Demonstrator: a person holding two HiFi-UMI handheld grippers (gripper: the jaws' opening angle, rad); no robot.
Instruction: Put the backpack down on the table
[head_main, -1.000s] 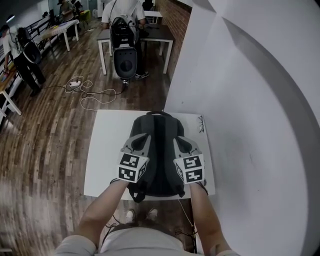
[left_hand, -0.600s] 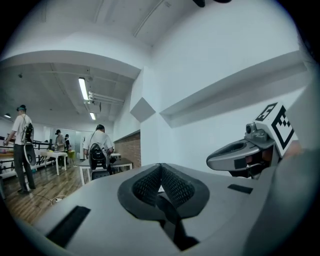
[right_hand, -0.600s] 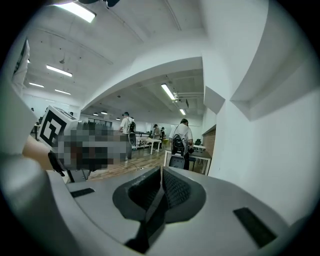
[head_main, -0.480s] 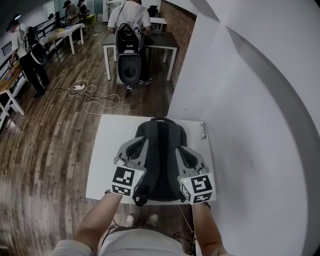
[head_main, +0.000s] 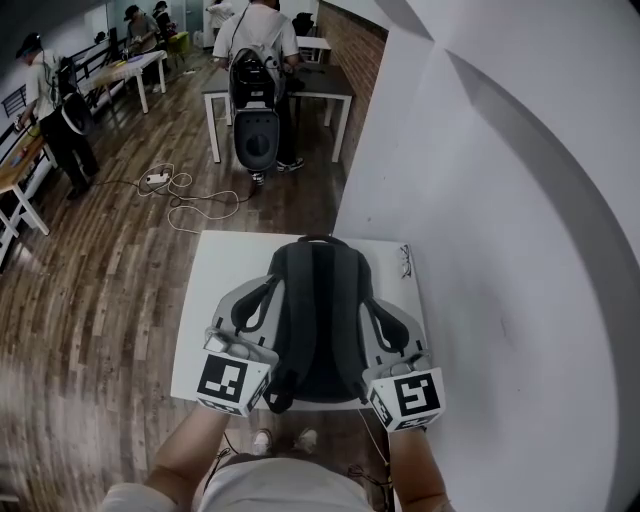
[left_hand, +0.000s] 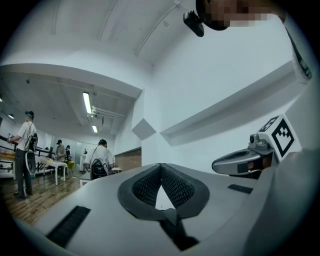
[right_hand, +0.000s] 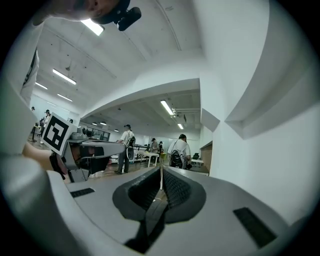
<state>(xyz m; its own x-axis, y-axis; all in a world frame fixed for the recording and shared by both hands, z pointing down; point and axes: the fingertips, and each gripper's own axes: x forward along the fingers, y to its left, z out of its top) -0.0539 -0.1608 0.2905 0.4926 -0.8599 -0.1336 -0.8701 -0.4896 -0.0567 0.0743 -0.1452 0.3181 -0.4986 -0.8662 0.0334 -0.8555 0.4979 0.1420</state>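
Note:
The dark backpack (head_main: 318, 320) lies flat on the small white table (head_main: 215, 270), top handle toward the far edge. My left gripper (head_main: 270, 290) hangs above its left side and my right gripper (head_main: 370, 303) above its right side, both pointing roughly level and away from me. In the left gripper view the left gripper (left_hand: 161, 165) has its jaws pressed together with nothing between them. The right gripper (right_hand: 161, 170) looks the same in its own view. Each gripper view also shows the other: the right gripper (left_hand: 250, 160), the left gripper (right_hand: 85, 150).
A white wall (head_main: 500, 250) runs along the table's right side. A pair of glasses (head_main: 404, 255) lies at the table's far right corner. A cable (head_main: 190, 195) lies on the wooden floor beyond. People stand by tables (head_main: 300, 80) farther back.
Both grippers have come up off the backpack and drawn back toward me, spreading a little apart. The backpack has stayed flat on the table.

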